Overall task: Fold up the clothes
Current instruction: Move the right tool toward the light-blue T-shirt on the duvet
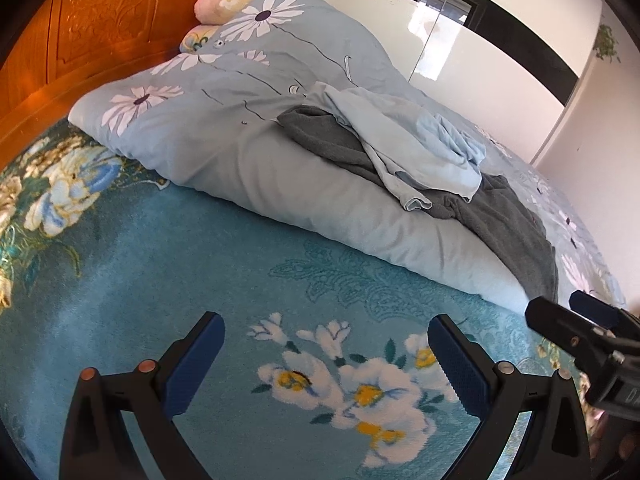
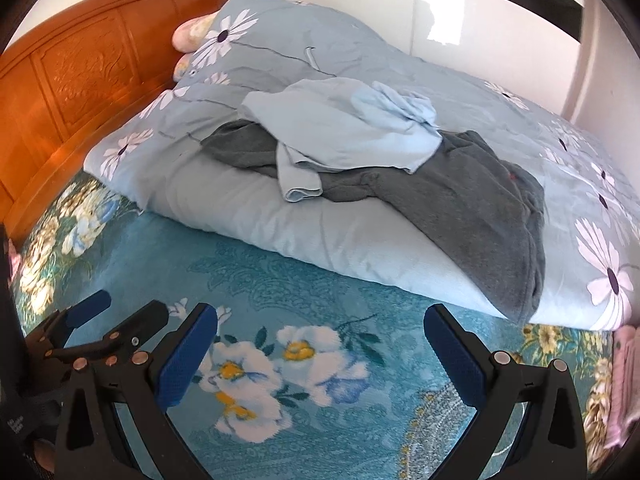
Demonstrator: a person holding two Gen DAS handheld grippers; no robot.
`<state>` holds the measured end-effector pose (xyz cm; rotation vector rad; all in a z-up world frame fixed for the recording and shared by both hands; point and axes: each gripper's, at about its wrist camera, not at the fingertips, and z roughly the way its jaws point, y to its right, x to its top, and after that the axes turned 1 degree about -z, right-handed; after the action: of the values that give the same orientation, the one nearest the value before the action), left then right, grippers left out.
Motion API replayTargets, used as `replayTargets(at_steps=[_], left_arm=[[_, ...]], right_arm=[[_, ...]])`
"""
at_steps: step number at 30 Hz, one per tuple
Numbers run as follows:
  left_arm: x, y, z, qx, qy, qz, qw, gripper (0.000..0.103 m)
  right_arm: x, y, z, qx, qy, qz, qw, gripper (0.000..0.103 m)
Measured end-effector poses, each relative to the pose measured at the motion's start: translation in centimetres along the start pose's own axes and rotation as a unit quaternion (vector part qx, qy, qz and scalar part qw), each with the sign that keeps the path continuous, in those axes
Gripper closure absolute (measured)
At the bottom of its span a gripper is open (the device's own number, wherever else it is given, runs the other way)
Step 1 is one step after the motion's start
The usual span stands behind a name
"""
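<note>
Left wrist view: the left gripper (image 1: 324,344) sits at the bottom of the frame with its blue pads spread wide and nothing between them, over the teal floral bedspread (image 1: 160,240).
Right wrist view: the right gripper (image 2: 320,340) is likewise at the bottom of the frame, jaws apart and empty; its tip also shows at the lower right edge of the left view.
Clothes: a light blue garment (image 2: 340,128) lies crumpled in the middle of the frame on top of a dark grey garment (image 2: 480,200), which trails toward the right and downward.
Support: both rest on a folded daisy-print duvet (image 2: 280,220), well apart from either gripper.
Background: an orange wooden headboard (image 2: 80,80) fills the upper left.
Step in hand: by my reading, reaching for the top garment; no folding has begun.
Doing it well: take the light blue piece first, since it overlaps the grey one. Pinch only its own layer at an edge or the open cuff near frame centre, lift clear, then spread it flat on the bare bedspread.
Risk: a deep pinch may catch the grey cloth or the duvet cover too.
</note>
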<state>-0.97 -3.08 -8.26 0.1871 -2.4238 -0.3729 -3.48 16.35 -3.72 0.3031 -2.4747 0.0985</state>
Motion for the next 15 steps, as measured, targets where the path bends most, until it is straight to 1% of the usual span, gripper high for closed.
replayTargets(at_steps=[6,12,15], left_arm=[[-0.2,-0.5,0.8,-0.006,-0.002,-0.008,0.9999,0.000],[-0.5,-1.3,1.9,-0.011,-0.012,-0.017,0.9997,0.000],[-0.6,-1.4,2.3,-0.010,-0.013,-0.018,0.9997,0.000]], right_arm=[[-0.2,-1.4,1.5,-0.024,-0.014,-0.037,0.999,0.000],[-0.2,-1.4,2.7,-0.021,-0.030,-0.025,0.999,0.000],[-0.1,-1.5,3.1,-0.020,-0.034,-0.031,0.999,0.000]])
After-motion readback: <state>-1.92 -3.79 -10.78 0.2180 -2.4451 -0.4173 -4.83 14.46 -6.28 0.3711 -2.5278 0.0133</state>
